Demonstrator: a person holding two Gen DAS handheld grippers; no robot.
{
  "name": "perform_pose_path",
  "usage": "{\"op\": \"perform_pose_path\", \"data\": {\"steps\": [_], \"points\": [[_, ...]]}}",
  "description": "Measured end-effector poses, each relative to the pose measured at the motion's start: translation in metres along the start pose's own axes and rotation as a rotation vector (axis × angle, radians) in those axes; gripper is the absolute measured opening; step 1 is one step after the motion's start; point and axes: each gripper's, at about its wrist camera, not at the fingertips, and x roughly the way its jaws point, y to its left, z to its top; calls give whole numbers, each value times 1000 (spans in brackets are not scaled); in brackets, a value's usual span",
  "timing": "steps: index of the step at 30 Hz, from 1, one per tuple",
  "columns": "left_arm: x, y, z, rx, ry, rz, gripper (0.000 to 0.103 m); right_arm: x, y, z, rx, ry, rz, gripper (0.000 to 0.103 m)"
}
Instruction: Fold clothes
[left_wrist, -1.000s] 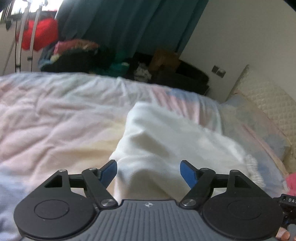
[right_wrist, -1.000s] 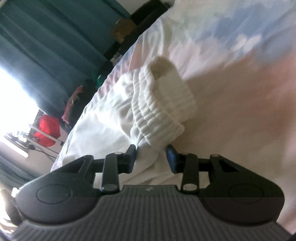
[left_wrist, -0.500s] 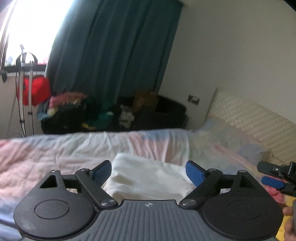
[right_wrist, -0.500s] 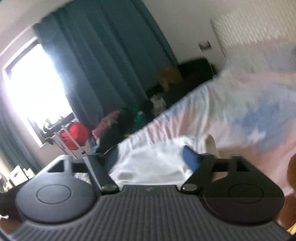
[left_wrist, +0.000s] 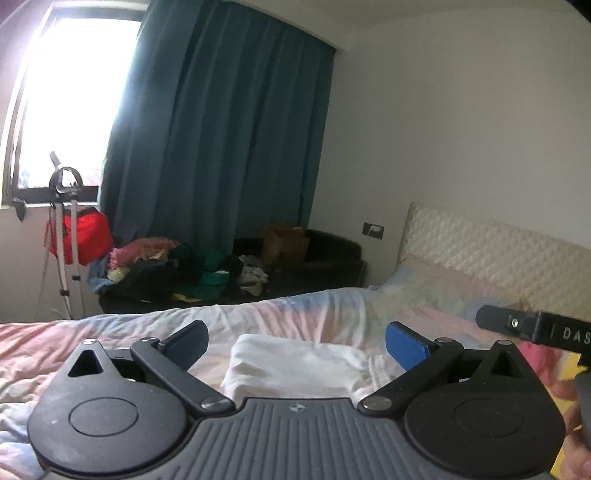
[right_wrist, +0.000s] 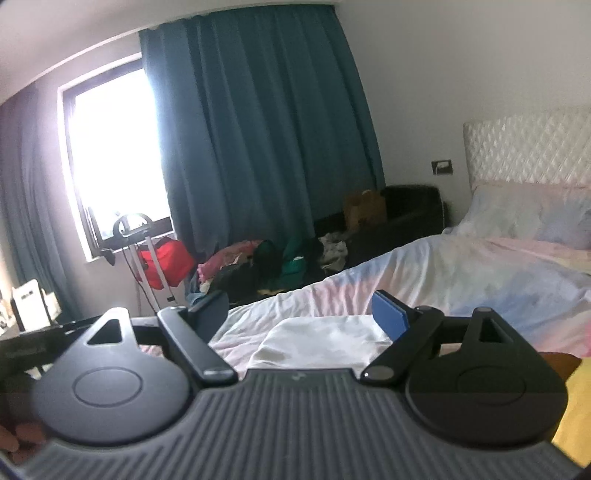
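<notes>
My left gripper is hovering with its jaws spread wide over the bed, and the folded garment is lying on the bed between and beyond its fingers. My right gripper is hanging likewise, jaws apart, with the same garment lying ahead. The headboard is standing to the right, the pillow lying before it. Behind the bed, a clothes pile is sitting on the sofa, the curtain is hanging behind that, and the tripod is standing at the left under the window.
</notes>
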Motion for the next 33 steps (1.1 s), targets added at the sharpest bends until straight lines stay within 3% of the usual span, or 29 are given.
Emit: {"op": "perform_pose_path", "data": {"steps": [12, 27, 33], "points": [[-35, 5, -47, 19, -12, 66, 103, -6, 23, -55, -79, -31, 3, 87], [-6, 28, -101, 29, 21, 155, 103, 42, 19, -121, -115, 32, -97, 86], [8, 25, -113, 26, 61, 148, 103, 47, 21, -132, -128, 36, -132, 86]]}}
